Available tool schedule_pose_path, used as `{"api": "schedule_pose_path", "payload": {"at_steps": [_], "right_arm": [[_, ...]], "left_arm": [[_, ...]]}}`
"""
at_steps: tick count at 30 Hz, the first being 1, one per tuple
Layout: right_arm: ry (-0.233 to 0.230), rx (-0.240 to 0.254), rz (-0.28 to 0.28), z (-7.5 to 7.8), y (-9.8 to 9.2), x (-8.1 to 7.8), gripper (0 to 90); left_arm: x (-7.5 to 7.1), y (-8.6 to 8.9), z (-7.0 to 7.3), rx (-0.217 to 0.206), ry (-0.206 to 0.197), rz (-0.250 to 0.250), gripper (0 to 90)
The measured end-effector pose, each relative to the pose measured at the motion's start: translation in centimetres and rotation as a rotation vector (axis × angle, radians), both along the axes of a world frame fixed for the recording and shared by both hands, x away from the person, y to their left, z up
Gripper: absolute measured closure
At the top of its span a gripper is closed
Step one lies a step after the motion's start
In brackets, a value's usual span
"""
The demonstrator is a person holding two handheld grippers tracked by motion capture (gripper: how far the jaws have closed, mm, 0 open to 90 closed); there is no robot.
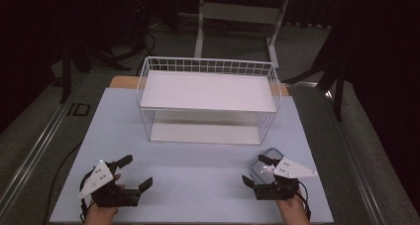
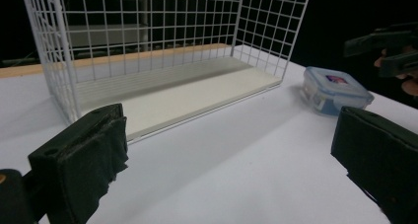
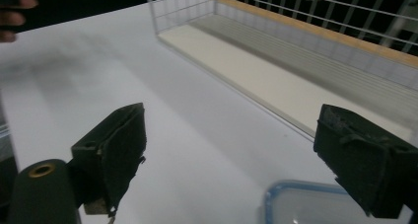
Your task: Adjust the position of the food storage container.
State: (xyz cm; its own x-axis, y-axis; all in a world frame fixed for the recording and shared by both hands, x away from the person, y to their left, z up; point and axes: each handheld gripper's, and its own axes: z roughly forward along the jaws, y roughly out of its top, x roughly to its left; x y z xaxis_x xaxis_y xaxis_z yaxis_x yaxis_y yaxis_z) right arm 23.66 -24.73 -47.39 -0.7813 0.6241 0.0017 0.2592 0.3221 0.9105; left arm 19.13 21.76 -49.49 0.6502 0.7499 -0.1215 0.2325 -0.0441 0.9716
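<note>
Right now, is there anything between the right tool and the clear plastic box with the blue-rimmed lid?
Nothing visible stands in the way. The right tool hangs open just beside the clear plastic box with the blue-rimmed lid, which lies on the white table in front of the white wire shelf rack.

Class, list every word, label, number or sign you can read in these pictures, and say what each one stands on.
"ID": large dark letters on the floor strip left of the table, in the high view.
Small sticker on the lid of the clear container, in the left gripper view: purple and red, too small and blurred to read.
Nothing readable on the wire rack or on the table.
</note>
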Motion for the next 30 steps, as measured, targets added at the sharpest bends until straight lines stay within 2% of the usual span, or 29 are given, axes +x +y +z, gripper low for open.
{"api": "schedule_pose_path", "payload": {"at_steps": [3,4,5,6,7,8,10,13,14,18,19,21,23,24,26,27,30], "right_arm": [[0.006,0.013,0.029,0.1,0.3,-0.2,11.7],[-0.006,0.014,0.056,0.5,0.7,-0.7,11.6],[-0.006,0.014,0.056,0.5,0.7,-0.7,11.6],[-0.026,0.028,0.085,0.9,1.1,-1.2,11.6],[-0.026,0.028,0.085,0.9,1.1,-1.2,11.6],[-0.032,0.042,0.125,1.5,1.5,-1.7,11.6],[-0.019,0.055,0.167,2.0,1.9,-2.1,11.7],[-0.026,0.066,0.188,2.6,2.2,-2.4,11.8],[-0.033,0.08,0.204,3.5,2.4,-2.7,11.8],[-0.051,0.084,0.203,4.2,2.4,-2.8,11.9],[-0.089,0.083,0.189,5.2,2.4,-2.8,11.7],[-0.114,0.088,0.165,5.6,2.2,-2.7,11.5],[-0.118,0.087,0.162,5.8,2.1,-2.6,11.3],[-0.125,0.093,0.14,6.1,1.8,-2.2,11.3],[-0.118,0.103,0.133,6.3,1.5,-2.0,11.3],[-0.111,0.111,0.107,6.6,1.1,-1.5,11.3],[-0.104,0.114,0.101,6.7,0.9,-1.1,11.3]], "left_arm": [[0.0,0.0,0.0,0.002,-0.005,0.0,1.4],[0.0,-0.1,0.0,0.007,-0.005,-0.002,1.5],[0.0,-0.1,0.0,0.007,-0.005,-0.002,1.4],[0.0,-0.2,0.0,0.01,-0.006,-0.002,1.4],[0.0,-0.2,0.0,0.01,-0.006,-0.002,1.4],[0.0,-0.2,0.0,0.012,-0.009,-0.003,1.4],[0.0,-0.3,0.1,0.017,-0.017,-0.008,1.4],[-0.1,-0.4,0.1,0.025,-0.023,-0.012,1.4],[-0.1,-0.4,0.1,0.026,-0.025,-0.012,1.4],[0.0,-0.5,0.1,0.028,-0.023,-0.019,1.4],[-0.1,-0.6,0.1,0.024,-0.023,-0.02,1.4],[-0.1,-0.6,0.2,0.028,-0.025,-0.024,1.4],[-0.1,-0.7,0.2,0.027,-0.025,-0.024,1.4],[-0.1,-0.7,0.2,0.027,-0.026,-0.023,1.4],[-0.1,-0.7,0.1,0.025,-0.024,-0.025,1.5],[-0.1,-0.7,0.1,0.026,-0.023,-0.025,1.4],[0.0,-0.8,0.2,0.023,-0.024,-0.028,1.5]]}}
